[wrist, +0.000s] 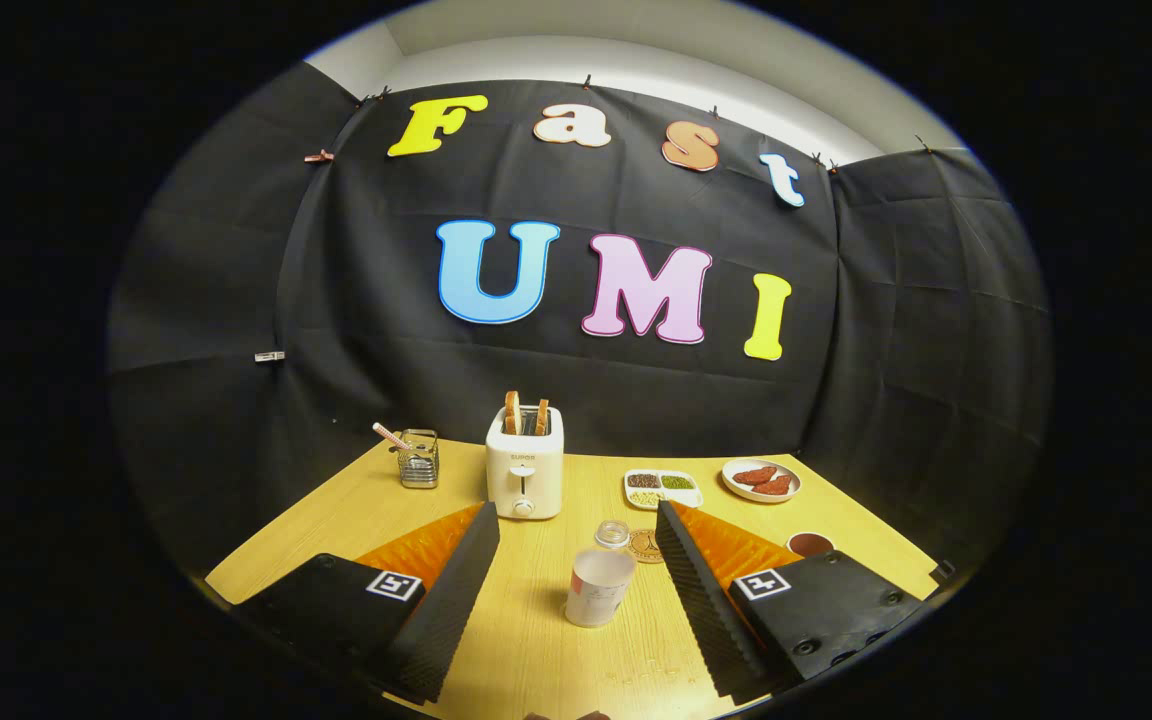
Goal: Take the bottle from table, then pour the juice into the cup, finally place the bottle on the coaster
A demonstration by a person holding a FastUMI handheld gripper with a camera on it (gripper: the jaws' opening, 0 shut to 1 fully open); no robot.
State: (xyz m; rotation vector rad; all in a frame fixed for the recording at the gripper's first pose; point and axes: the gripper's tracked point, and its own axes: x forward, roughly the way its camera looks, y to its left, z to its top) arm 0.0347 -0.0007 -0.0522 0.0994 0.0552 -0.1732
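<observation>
A white bottle [597,587] with a printed label stands upright on the wooden table [336,520], between my two fingers and touching neither. Just beyond it is a small clear glass cup [612,533]. A round brown coaster [647,547] lies right of the cup, close to the inner edge of my right finger. My gripper [576,506] is open wide, one finger on each side of the bottle, and holds nothing.
A white toaster [524,472] with two slices of toast stands beyond the left fingertip. A wire holder [418,459] is further left. A divided dish [663,488], a plate of red food [762,479] and a dark cup [809,543] sit at the right.
</observation>
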